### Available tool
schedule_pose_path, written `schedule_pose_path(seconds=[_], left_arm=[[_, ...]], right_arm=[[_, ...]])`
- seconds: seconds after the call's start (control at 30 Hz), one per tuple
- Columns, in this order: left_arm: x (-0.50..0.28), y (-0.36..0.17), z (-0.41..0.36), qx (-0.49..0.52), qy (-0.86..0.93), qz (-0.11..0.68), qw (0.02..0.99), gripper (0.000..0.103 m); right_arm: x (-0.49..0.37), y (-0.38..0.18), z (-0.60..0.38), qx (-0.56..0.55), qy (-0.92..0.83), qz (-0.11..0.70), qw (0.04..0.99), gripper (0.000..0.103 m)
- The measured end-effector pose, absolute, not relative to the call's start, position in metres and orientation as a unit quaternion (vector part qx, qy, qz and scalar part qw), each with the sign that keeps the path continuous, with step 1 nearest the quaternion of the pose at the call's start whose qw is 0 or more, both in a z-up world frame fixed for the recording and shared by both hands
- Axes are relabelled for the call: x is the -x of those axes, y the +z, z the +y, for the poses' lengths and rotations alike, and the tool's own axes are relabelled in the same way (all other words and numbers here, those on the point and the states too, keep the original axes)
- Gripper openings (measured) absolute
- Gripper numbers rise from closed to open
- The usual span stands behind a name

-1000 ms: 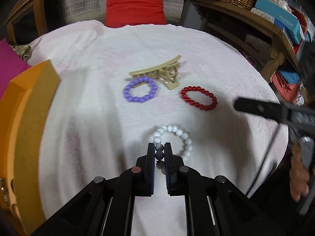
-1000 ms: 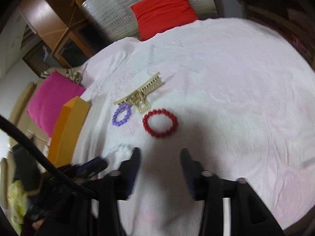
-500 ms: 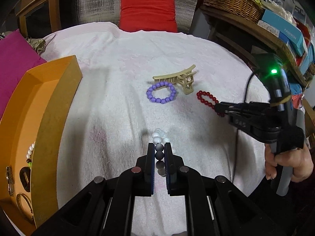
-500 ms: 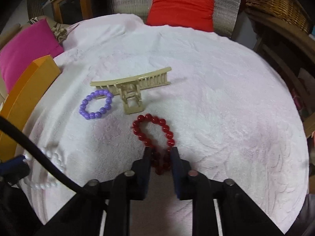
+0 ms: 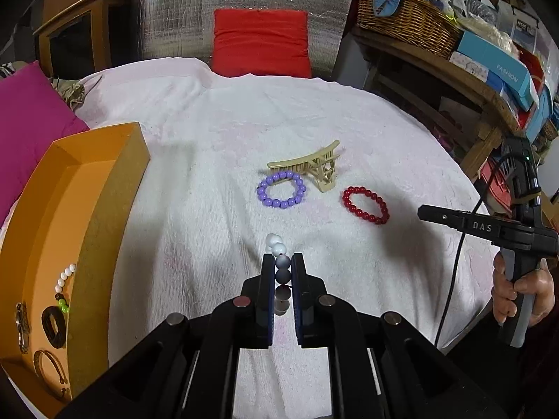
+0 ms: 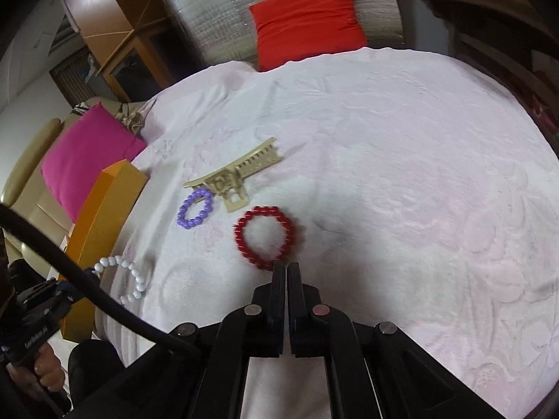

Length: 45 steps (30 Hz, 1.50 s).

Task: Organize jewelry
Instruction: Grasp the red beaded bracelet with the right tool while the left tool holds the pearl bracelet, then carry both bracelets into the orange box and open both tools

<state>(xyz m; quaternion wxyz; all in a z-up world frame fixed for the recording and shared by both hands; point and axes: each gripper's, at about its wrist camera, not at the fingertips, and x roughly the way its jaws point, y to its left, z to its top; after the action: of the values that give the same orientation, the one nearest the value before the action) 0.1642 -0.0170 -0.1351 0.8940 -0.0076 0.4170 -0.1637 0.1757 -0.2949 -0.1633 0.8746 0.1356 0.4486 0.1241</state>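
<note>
Orange box (image 5: 80,216) sits at the left edge of the worktop (image 5: 216,132), and the beads likely go there next. White bracelet (image 5: 277,249) hangs pinched between the left gripper (image 5: 282,272) fingers, shut tight on it. Red bracelet (image 6: 265,237) lies flat, just past the right gripper (image 6: 286,269) fingers, which are closed on nothing.

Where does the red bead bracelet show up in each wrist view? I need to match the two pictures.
Left wrist view: red bead bracelet lies right of centre on the white cloth, right of the purple bracelet.
Right wrist view: it sits near centre, just beyond the tips of the right tongs.
Shared landmark: the beige hair claw, just beyond both bracelets.
</note>
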Motion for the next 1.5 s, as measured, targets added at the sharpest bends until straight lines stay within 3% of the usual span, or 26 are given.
schedule_pose_path(seconds=[0.17,0.23,0.33,0.37,0.4,0.43,0.63,0.67,0.77,0.97,1.0,1.3,1.5], left_arm=[[-0.163,-0.141,-0.018,0.010,-0.167,0.420,0.892,0.009],[-0.162,-0.143,-0.017,0.009,-0.169,0.421,0.891,0.009],[-0.161,-0.144,-0.015,0.010,-0.170,0.420,0.891,0.009],[-0.161,-0.144,-0.014,0.011,-0.169,0.420,0.892,0.009],[-0.161,-0.144,-0.012,0.012,-0.168,0.420,0.892,0.009],[-0.161,-0.144,-0.010,0.014,-0.168,0.420,0.892,0.009],[-0.159,-0.143,0.000,0.020,-0.164,0.419,0.893,0.009],[-0.159,-0.143,0.001,0.021,-0.164,0.419,0.893,0.009],[-0.158,-0.143,0.002,0.023,-0.165,0.421,0.892,0.009],[-0.158,-0.141,-0.003,0.021,-0.163,0.421,0.892,0.009],[-0.158,-0.140,-0.004,0.020,-0.163,0.421,0.892,0.009],[-0.158,-0.135,-0.010,0.021,-0.166,0.417,0.893,0.009],[-0.159,-0.134,-0.013,0.020,-0.166,0.421,0.892,0.009]], right_arm=[[-0.182,-0.164,-0.295,-0.143,0.119,0.459,0.869,0.006],[-0.189,-0.167,-0.288,-0.141,0.118,0.470,0.863,0.015],[-0.198,-0.171,-0.273,-0.132,0.115,0.477,0.861,0.043],[-0.201,-0.172,-0.268,-0.128,0.114,0.477,0.862,0.062],[-0.203,-0.172,-0.264,-0.125,0.112,0.475,0.864,0.070],[-0.206,-0.172,-0.258,-0.120,0.110,0.472,0.866,0.071],[-0.225,-0.189,-0.218,-0.048,0.086,0.489,0.867,0.070],[-0.227,-0.194,-0.208,-0.011,0.070,0.489,0.869,0.064],[-0.226,-0.193,-0.196,0.034,0.060,0.467,0.881,0.022],[-0.220,-0.187,-0.216,-0.014,0.073,0.464,0.883,0.019],[-0.220,-0.184,-0.220,-0.025,0.078,0.462,0.883,0.010],[-0.206,-0.167,-0.283,-0.150,0.107,0.438,0.880,0.011],[-0.202,-0.164,-0.294,-0.164,0.102,0.429,0.883,0.011]])
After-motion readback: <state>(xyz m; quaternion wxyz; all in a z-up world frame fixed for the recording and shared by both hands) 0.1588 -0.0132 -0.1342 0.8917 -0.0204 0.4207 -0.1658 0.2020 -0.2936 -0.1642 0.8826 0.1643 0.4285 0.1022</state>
